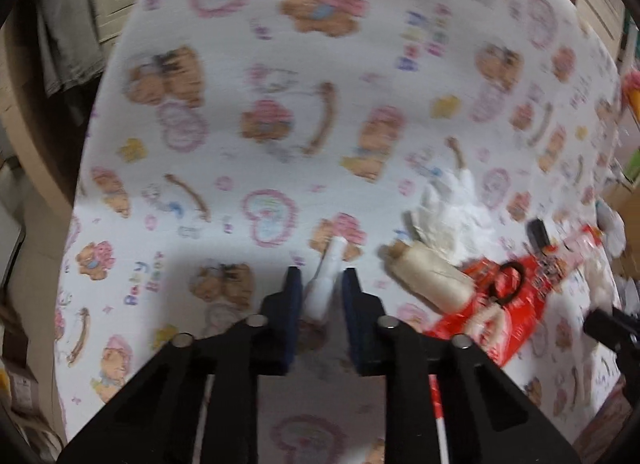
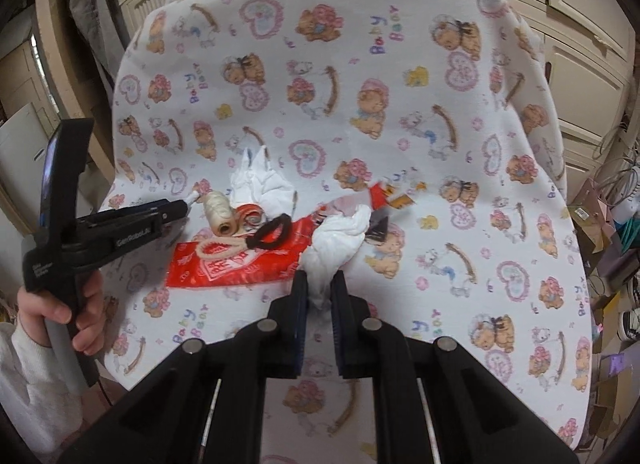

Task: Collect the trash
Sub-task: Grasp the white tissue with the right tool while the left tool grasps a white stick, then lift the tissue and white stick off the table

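Observation:
My left gripper [image 1: 319,282] is shut on a small white rolled paper scrap [image 1: 330,264], just above the bear-print cloth [image 1: 240,64]. It also shows in the right wrist view [image 2: 185,202], left of the trash pile. My right gripper [image 2: 319,284] is shut on a crumpled white tissue [image 2: 340,242]. A red plastic wrapper [image 2: 236,264] lies flat with a black hair tie [image 2: 272,236] and a beige cord loop [image 2: 220,250] on it. A cream thread spool [image 2: 218,216] lies beside the wrapper; it also shows in the left wrist view [image 1: 428,276]. Another crumpled white tissue [image 2: 260,180] lies behind the spool.
A torn red-and-orange snack wrapper [image 2: 394,196] and a dark scrap [image 2: 378,230] lie right of the held tissue. Cream cabinets [image 2: 580,24] stand behind the cloth-covered table. Boxes and clutter [image 2: 600,224] fill the floor at right. A grey garment [image 1: 68,24] hangs at left.

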### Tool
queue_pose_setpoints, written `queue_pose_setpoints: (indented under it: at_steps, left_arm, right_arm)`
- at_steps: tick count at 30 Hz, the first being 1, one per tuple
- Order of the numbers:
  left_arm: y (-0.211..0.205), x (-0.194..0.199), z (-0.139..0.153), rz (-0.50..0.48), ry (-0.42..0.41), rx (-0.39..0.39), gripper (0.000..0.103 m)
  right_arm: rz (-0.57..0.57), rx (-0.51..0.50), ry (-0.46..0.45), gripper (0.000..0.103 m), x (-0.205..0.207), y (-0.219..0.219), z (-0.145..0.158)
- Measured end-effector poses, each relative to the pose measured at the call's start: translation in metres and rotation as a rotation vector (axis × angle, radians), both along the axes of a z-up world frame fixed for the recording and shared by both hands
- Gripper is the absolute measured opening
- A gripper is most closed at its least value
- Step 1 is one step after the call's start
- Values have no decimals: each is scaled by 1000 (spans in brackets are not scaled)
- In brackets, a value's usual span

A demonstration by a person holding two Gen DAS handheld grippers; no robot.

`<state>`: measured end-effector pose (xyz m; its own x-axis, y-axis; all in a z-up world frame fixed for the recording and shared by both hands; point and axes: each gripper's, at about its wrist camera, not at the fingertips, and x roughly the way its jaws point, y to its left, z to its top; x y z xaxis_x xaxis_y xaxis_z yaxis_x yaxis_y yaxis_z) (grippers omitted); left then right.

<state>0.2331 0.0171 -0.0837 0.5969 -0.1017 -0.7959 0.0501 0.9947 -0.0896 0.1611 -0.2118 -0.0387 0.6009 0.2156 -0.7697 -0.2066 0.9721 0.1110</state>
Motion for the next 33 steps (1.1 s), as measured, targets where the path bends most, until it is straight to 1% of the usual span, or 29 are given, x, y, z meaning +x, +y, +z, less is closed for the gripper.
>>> queue_pose_setpoints:
  at_steps: [2, 3, 4, 5, 6, 8, 11, 12, 13, 14, 17, 19, 21, 22, 25, 27, 30, 32, 33]
  left_arm:
    - [-7, -1, 1, 8, 27, 25, 15]
    - [-8, -2, 2, 21, 55, 30, 14]
    - [-11, -2, 4, 45, 98, 39, 13]
    - [-10, -3, 6, 69, 158, 49, 13]
    - [-11, -8, 9, 65, 203, 29, 13]
    - [-1, -26, 13, 38, 254, -58, 13]
    - [16, -42, 11, 55, 345, -127, 13]
    - [24, -45, 8, 59, 375, -162, 13]
    - [30, -47, 8, 59, 386, -196, 13]
    - [33, -46, 5, 56, 402, -214, 13]
    - [36, -40, 4, 52, 405, -221, 15]
    - [30, -38, 6, 32, 397, -205, 25]
    - [19, -26, 8, 7, 386, -160, 31]
    - [13, -25, 8, -2, 378, -125, 33]
    - [0, -24, 7, -9, 357, -36, 34]
    - [-8, -21, 6, -9, 344, -3, 34]
    - [-17, -13, 3, 8, 336, 12, 32]
    - [-23, -1, 0, 38, 325, 25, 19]
    - [-18, 0, 1, 60, 320, 37, 9]
  right_arm:
    - [-10, 9, 0, 10, 0, -6, 2]
    - [-15, 12, 0, 10, 0, -7, 3]
    - [-20, 16, -1, 10, 0, -9, 4]
    - [-23, 17, -2, 10, 1, -7, 5]
    - [-24, 19, -2, 10, 3, -7, 4]
    - [-20, 18, 2, 10, 5, -4, 2]
    - [-6, 10, 18, 10, 7, 3, -3]
    - [-1, 5, 18, 10, 7, 6, -5]
    - [2, -3, 16, 10, 6, 7, -5]
    - [4, -9, 14, 10, 6, 9, -5]
    - [10, -5, 17, 10, 5, 11, -6]
    - [9, -11, 18, 10, 4, 12, -8]
    - [6, -15, 20, 10, 4, 13, -9]
    - [8, -13, 24, 10, 5, 14, -9]
    - [19, -20, 36, 10, 6, 17, -13]
    - [23, -21, 40, 10, 6, 19, -14]
    - [31, -25, 37, 10, 6, 22, -14]
    - [35, -31, 30, 10, 5, 24, -13]
    - [37, -32, 28, 10, 5, 24, -12]
